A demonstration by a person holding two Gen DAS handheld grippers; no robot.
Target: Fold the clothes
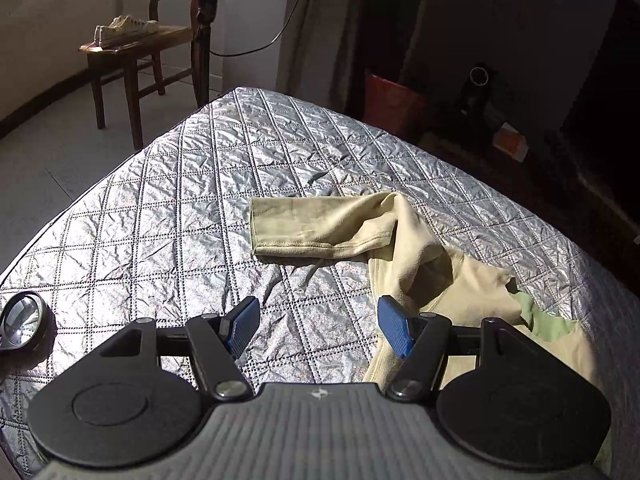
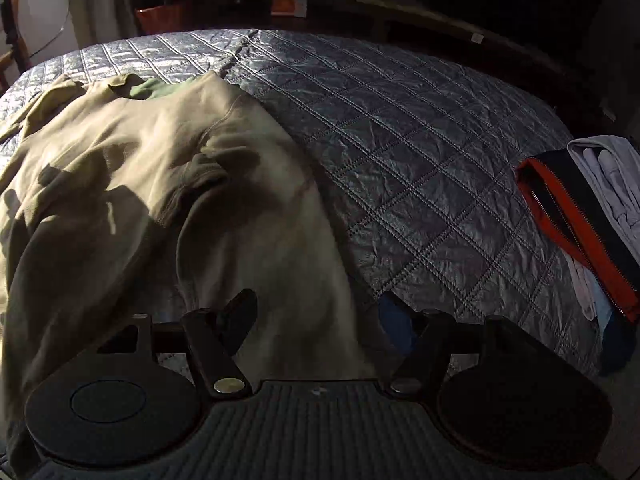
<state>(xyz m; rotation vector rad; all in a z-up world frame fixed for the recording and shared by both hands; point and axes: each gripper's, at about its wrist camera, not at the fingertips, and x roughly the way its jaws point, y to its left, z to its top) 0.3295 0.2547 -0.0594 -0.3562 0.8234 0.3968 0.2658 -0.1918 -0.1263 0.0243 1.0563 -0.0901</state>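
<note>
Beside the shirt [image 2: 132, 184], a jacket [image 2: 576, 232]; both hand-held grippers [image 1: 320, 330] [image 2: 320, 320] gape, empty.

Silver quilted bed [image 1: 168, 216] with 1 tan sweatshirt [image 2: 132, 168] and folded clothes [image 2: 592, 216] at its edge.

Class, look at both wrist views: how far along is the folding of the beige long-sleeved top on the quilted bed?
Done: little; one sleeve lies stretched flat across the silver quilted bedcover. In hand: nothing; the left gripper and right gripper are both open, the right over the hem of the beige long-sleeved top. Left: the body is rumpled and unfolded. Other clothes sit at the bed's edge.
</note>
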